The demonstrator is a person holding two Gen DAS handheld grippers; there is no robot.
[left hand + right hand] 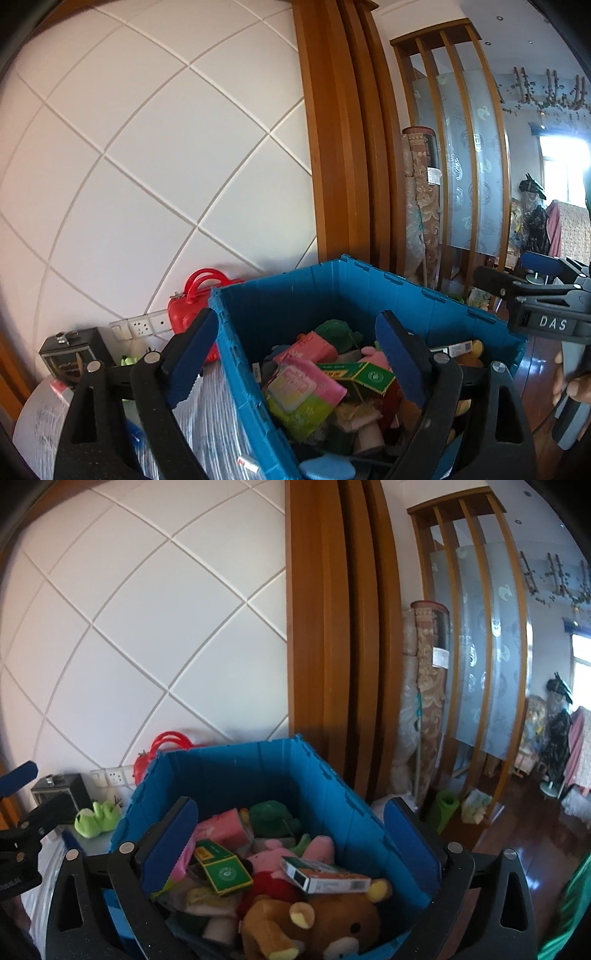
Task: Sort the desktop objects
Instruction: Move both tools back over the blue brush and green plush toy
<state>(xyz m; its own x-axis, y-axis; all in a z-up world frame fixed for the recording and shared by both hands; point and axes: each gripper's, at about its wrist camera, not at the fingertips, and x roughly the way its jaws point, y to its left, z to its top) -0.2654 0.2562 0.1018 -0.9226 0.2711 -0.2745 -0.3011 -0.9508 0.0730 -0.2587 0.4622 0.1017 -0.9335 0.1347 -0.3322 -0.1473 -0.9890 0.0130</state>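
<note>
While both grippers hover above it with fingers spread wide and nothing between them, one blue plastic crate [236,775] fills the lower centre of each view, packed with mixed items. In the right wrist view, the right gripper [291,853] frames the pile. At the lower centre lies one brown teddy bear [317,926], the largest toy; it looks soft, light and squashy, so a pinch across an ear or limb should hold. Just above it sits one pink plush [295,853], equally soft. One white and orange carton [325,877] rests on the bear's head, and one green carton [221,871] lies to its left; both look light and stiff, best gripped across their narrow sides. Outside the crate, left of centre, sits one green frog toy [98,818]. In the left wrist view, the left gripper [295,358] straddles the crate's left wall, over one pink packet [308,386], likely thin and slippery.
</note>
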